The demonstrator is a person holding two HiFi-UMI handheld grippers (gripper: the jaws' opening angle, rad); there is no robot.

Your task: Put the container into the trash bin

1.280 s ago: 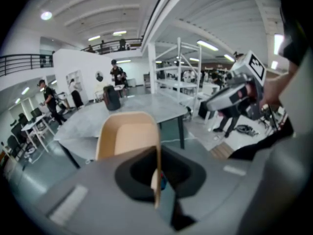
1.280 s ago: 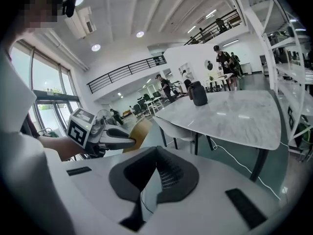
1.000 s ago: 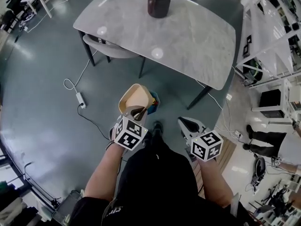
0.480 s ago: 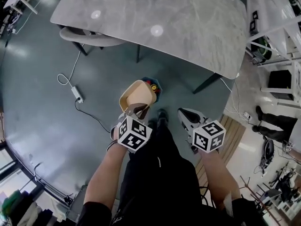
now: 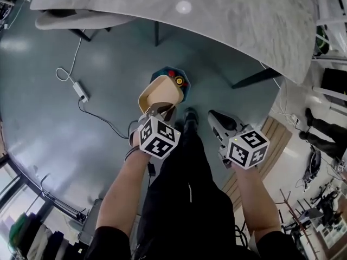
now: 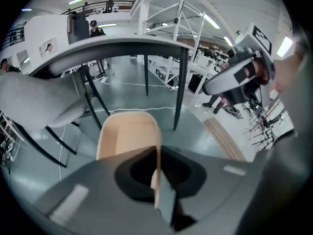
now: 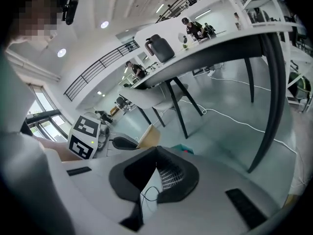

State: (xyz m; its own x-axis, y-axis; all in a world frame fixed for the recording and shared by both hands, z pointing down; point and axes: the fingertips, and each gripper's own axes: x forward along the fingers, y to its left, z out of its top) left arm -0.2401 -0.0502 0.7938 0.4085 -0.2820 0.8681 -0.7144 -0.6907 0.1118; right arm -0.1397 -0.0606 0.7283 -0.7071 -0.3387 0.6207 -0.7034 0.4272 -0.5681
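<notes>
Above the grey floor (image 5: 65, 145), in front of the person's legs, the tan container (image 5: 160, 93) hangs from the left claw (image 5: 157, 111). The claw is clamped on the near wall of the container, one jaw inside and one outside, with the open mouth facing away from the person. In the head view the container overlaps the near side of the teal trash bin (image 5: 187, 85), which stands on the floor just short of the desk (image 5: 227, 15) and already has some coloured bits in it. The right claw (image 5: 213, 115) is closed on nothing and held beside the left one.

The container looks empty, thin-walled and light, probably paper or thin plastic. It seems stiff enough to keep its shape, though the pinched wall may flex. The rim is the sensible place to hold it, as now. Gripped at one edge it could swivel, so I would centre it over the bin before letting go.
</notes>
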